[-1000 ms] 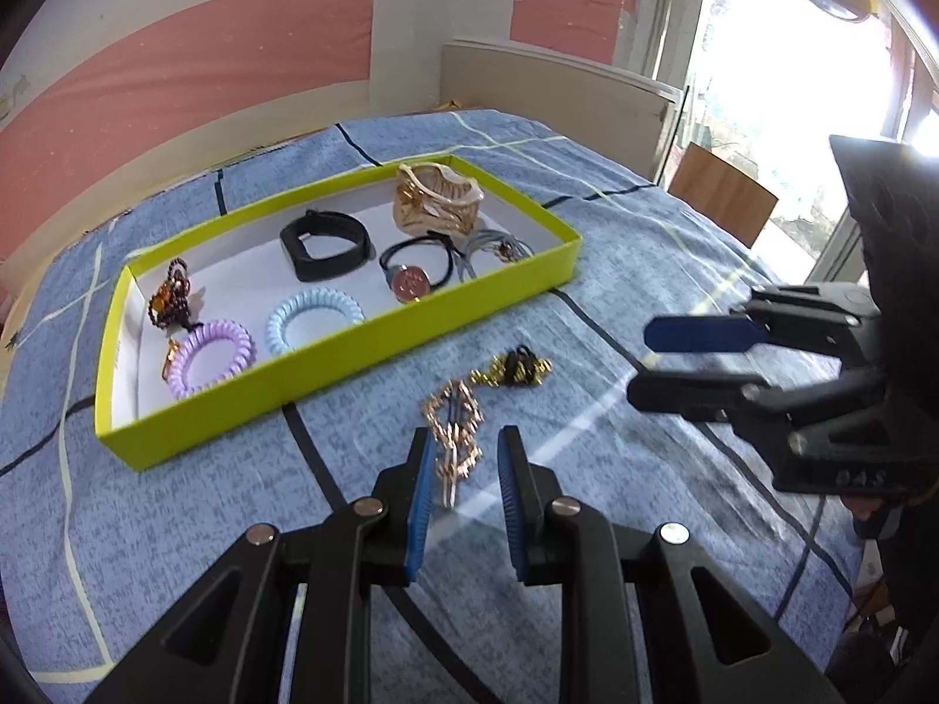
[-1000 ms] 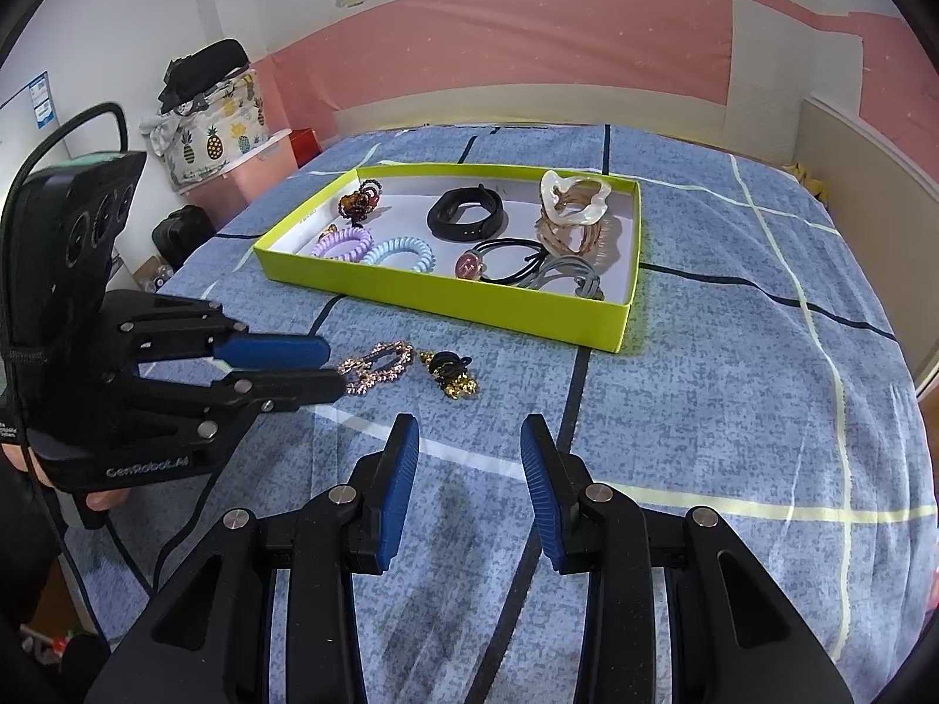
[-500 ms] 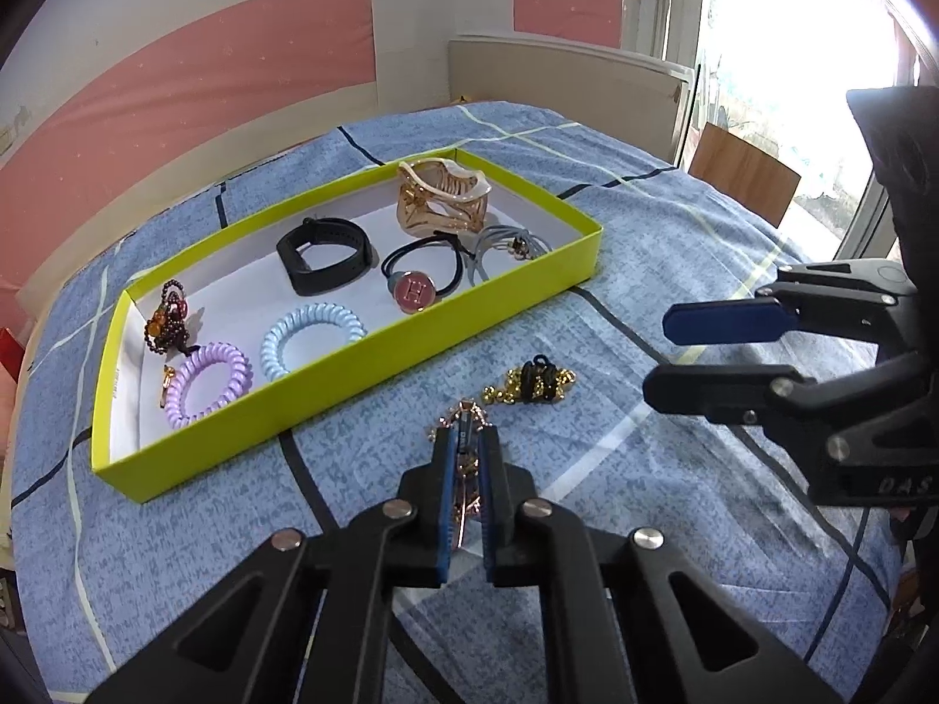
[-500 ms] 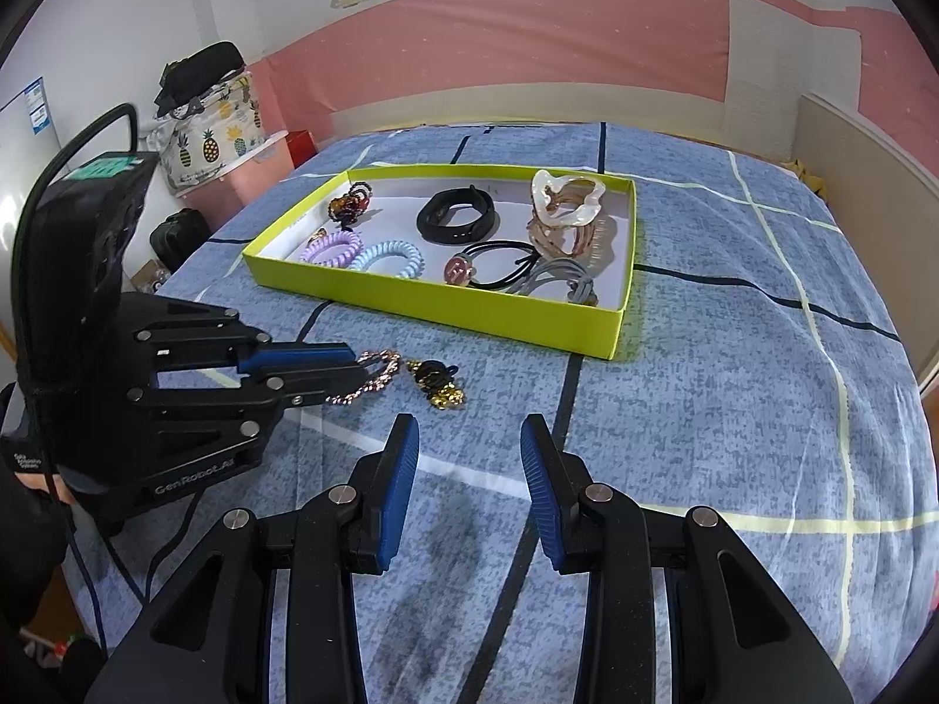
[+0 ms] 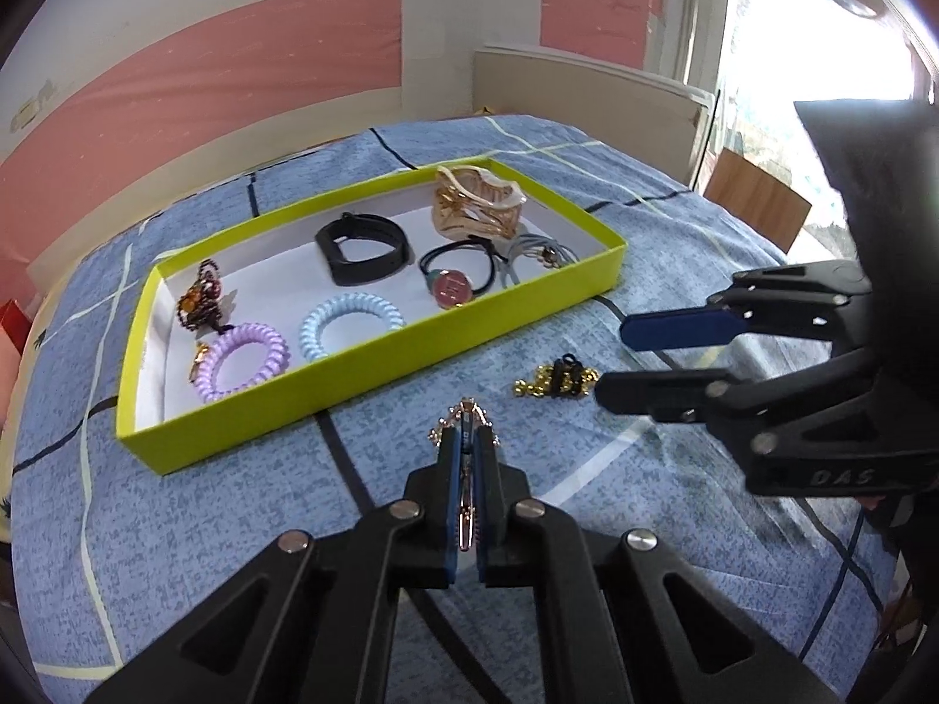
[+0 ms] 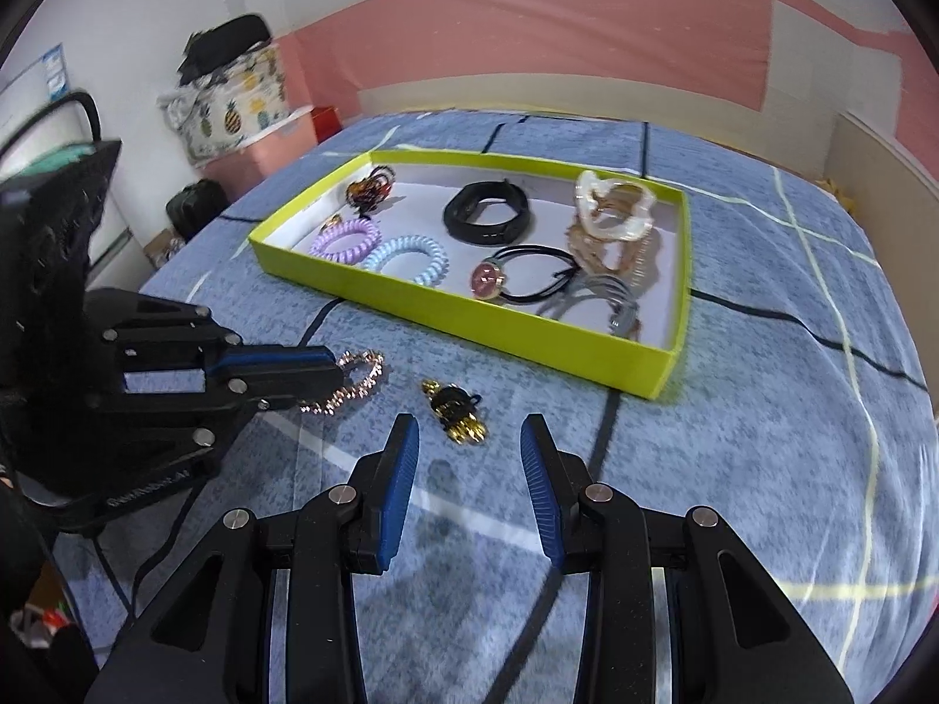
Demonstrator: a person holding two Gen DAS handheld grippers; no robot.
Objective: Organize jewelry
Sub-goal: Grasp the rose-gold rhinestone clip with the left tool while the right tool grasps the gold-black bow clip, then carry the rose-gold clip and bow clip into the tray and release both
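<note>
A rose-gold chain bracelet (image 5: 467, 410) lies on the blue bedcover, and my left gripper (image 5: 466, 440) is shut on it; its loose end (image 6: 359, 380) sticks out past the pads in the right wrist view. A small black and gold piece (image 6: 459, 410) lies just beyond my right gripper (image 6: 469, 440), which stands open and empty. In the left wrist view that piece (image 5: 557, 381) sits right at the right gripper's (image 5: 613, 362) tips. Behind is a yellow-green tray (image 5: 375, 364) holding a black band (image 5: 361, 249), coil hair ties, elastic ties and a gold claw clip (image 5: 475, 208).
The blue plaid bedcover (image 6: 763, 410) stretches to the right of the tray (image 6: 469, 320). A pineapple-print storage box (image 6: 235, 105) and a dark bag stand off the bed's far left. A beige board (image 5: 587, 88) and a bright window lie behind the tray.
My left gripper's jaws have shut on the rose-gold chain. The right gripper has drawn nearer to the black and gold piece, still open by the same amount.
</note>
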